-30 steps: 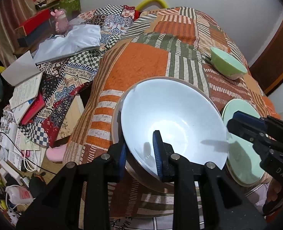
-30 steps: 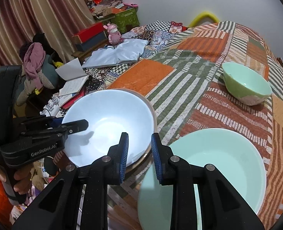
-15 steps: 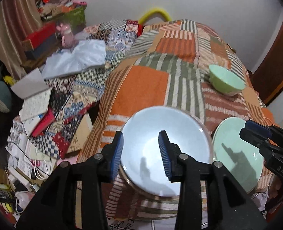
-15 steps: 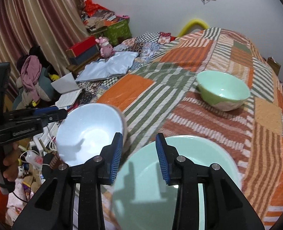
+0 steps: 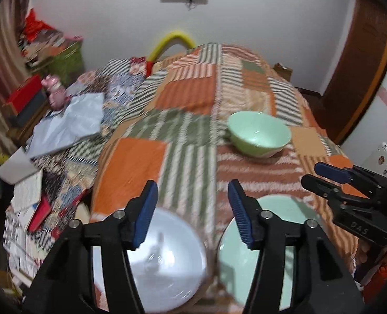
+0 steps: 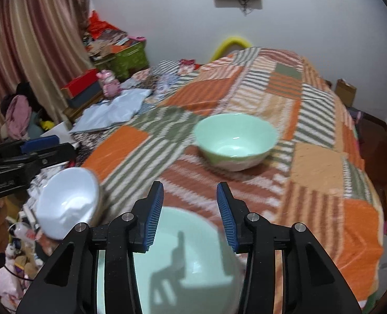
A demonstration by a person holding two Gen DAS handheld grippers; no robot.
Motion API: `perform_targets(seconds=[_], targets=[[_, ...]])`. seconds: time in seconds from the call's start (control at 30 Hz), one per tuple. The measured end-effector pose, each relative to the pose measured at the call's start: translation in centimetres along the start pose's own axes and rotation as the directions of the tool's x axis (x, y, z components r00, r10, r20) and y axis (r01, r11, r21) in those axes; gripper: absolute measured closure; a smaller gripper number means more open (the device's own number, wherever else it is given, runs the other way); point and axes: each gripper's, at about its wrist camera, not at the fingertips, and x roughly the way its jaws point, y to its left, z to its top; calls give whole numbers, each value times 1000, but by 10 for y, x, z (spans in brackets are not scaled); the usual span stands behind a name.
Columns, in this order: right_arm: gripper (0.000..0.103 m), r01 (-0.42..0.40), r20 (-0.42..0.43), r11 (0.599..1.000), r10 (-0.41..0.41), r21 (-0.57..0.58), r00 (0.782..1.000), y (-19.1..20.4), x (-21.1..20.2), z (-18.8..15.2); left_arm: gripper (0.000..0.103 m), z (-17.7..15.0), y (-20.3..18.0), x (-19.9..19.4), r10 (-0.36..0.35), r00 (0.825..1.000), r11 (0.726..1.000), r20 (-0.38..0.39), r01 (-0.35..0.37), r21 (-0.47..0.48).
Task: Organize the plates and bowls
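Note:
A white bowl (image 5: 164, 259) sits in a brown-rimmed dish at the bed's near edge, below my left gripper (image 5: 190, 214), which is open and empty above it. The bowl also shows in the right wrist view (image 6: 67, 204). A large mint green plate (image 6: 183, 261) lies beside it, under my right gripper (image 6: 190, 214), also open and empty. The plate shows in the left wrist view (image 5: 285, 248). A mint green bowl (image 6: 235, 141) stands farther back on the patchwork quilt (image 6: 311, 167); it shows in the left wrist view (image 5: 258, 133) too.
To the left of the bed lie books and papers (image 5: 28, 196), a grey cloth (image 5: 67, 125), a pink toy (image 6: 109, 83) and boxes (image 6: 83, 89). A curtain (image 6: 31, 31) hangs at the left. A wooden door (image 5: 360, 78) stands at the right.
Both grippers have opened wider and pulled back and up from the dishes. The left one has let go of the white bowl's rim. The far green bowl is more central.

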Motion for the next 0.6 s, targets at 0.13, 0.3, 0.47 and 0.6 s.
perform_targets(seconds=[0.13, 0.3, 0.47, 0.6], targets=[[64, 43, -5, 998, -43, 39, 999, -29, 6, 7, 40, 19, -21, 17, -14, 1000, 999, 10, 14, 33], [64, 83, -10, 993, -82, 80, 997, -59, 13, 17, 40, 39, -38, 48, -48, 999, 998, -16, 49, 48], [64, 94, -31, 988, -90, 119, 995, -80, 32, 27, 40, 55, -47, 83, -77, 995, 996, -56, 79, 44], [64, 90, -47, 987, -84, 131, 995, -87, 49, 36, 40, 63, -53, 109, -76, 994, 995, -82, 81, 55]])
